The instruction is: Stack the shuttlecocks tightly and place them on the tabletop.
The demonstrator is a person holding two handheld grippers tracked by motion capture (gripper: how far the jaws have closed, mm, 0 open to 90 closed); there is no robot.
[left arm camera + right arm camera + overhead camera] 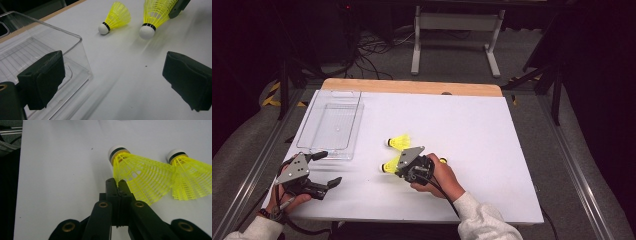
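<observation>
**A:** Where do your two tools stand?

**B:** Your right gripper (401,162) sits near the middle of the white tabletop (472,135), clenched. In the right gripper view your jaws are pressed together on the edge of the mesh skirt of a yellow plastic shuttlecock with a white cork tip and a black band (135,173). So you are grasping that shuttlecock by its skirt, with the tip pointing away from you.

**A:** And the other shuttlecock?

**B:** A second yellow plastic shuttlecock of the same make (399,142) lies on its side on the tabletop, just beyond the held one and close beside it. In the right gripper view their skirts overlap (190,176); I cannot tell whether they touch. There is also a small yellow piece (443,160) just past your right hand (443,177), too small to make out.

**A:** The left side?

**B:** Your left gripper (326,169) is released, jaws spread wide, low over the near left part of the table. It holds nothing. In the left gripper view one jaw stands in front of the near corner of the clear plastic rectangular tray (80,40), the other over bare tabletop. That tray (357,117) rests at the far left of the table.
</observation>
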